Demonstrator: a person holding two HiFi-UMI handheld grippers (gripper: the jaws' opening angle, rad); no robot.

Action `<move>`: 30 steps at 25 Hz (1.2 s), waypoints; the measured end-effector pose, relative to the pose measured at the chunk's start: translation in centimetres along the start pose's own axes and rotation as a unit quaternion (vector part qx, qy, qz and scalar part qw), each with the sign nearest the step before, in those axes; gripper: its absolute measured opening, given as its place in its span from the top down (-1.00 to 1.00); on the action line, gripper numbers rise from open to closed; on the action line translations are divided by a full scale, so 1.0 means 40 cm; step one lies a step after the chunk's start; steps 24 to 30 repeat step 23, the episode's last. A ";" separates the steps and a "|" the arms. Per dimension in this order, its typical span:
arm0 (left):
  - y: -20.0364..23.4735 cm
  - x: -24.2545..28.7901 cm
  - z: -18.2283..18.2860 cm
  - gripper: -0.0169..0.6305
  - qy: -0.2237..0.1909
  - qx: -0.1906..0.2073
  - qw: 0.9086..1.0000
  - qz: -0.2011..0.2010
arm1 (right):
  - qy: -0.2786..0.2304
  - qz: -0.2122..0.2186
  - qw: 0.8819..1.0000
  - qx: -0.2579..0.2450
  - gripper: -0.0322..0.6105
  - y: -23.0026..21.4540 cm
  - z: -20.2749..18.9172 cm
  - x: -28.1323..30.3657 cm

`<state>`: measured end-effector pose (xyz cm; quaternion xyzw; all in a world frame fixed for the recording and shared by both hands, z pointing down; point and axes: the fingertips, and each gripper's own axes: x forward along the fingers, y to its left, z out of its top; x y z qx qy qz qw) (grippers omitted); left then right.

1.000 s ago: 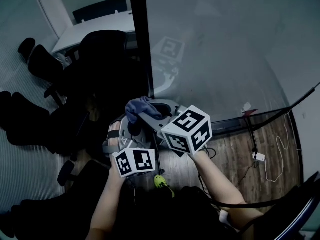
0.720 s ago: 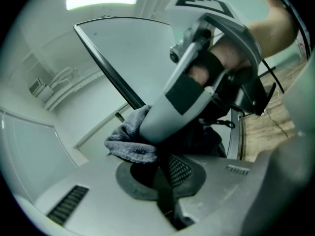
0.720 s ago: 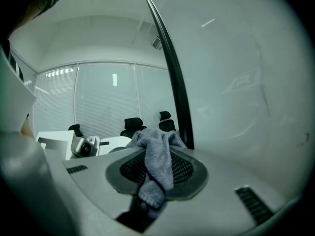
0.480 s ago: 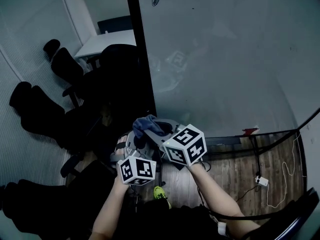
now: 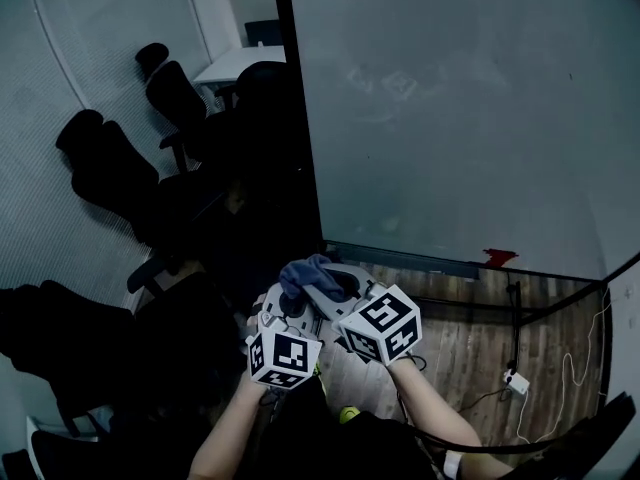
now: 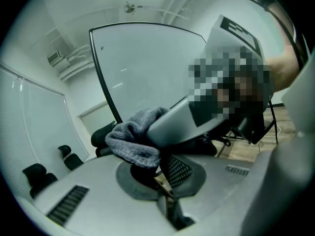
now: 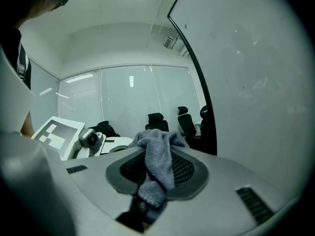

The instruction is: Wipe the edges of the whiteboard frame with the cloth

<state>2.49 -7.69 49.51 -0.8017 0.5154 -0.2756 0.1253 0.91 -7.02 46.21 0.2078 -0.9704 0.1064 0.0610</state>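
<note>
Both tongs sit low and close together in front of the person, short of the whiteboard (image 5: 460, 118). The right tongs (image 5: 308, 286) are clamped on the grey cloth (image 5: 308, 271). In the right gripper view the cloth (image 7: 158, 159) is bunched at the tips of the right tongs (image 7: 156, 154), with a fold trailing down over the mesh pad toward the camera.

The left tongs (image 5: 284, 308) are just beside the right ones, their marker cube (image 5: 283, 356) nearly touching the right marker cube (image 5: 385, 323). In the left gripper view the jaws of the left tongs (image 6: 165, 183) are together, with only a thin seam between them. The cloth (image 6: 135, 136) hangs right over their tips from the nose of the other gripper. Whether any of it is pinched there I cannot tell.

The cloth is off the board, held apart from the dark whiteboard frame (image 5: 305, 118). The frame's left edge runs up the middle of the head view, and its bottom rail (image 5: 400, 260) crosses just beyond the tongs. A small red item (image 5: 497, 258) lies at the right end of that rail.

Black office chairs (image 5: 110, 168) crowd the left side, and a white desk (image 5: 240, 63) stands behind them. Below the board is wooden floor (image 5: 470, 338) with a white plug block (image 5: 516, 380) on a cable.
</note>
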 end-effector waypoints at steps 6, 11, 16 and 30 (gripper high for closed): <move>-0.099 -0.085 -0.001 0.91 0.020 -0.040 0.999 0.000 | 0.008 0.017 1.000 0.000 0.61 0.086 -0.054 -0.088; -0.174 -0.118 0.027 0.91 0.008 -0.116 0.993 -0.020 | -0.014 0.014 1.000 -0.010 0.61 0.118 -0.065 -0.165; -0.206 -0.152 0.041 0.91 0.004 -0.148 0.989 -0.018 | -0.019 0.012 1.000 -0.015 0.61 0.148 -0.072 -0.202; -0.235 -0.167 0.018 0.91 0.017 -0.166 0.986 -0.026 | -0.013 -0.002 1.000 0.000 0.61 0.163 -0.104 -0.212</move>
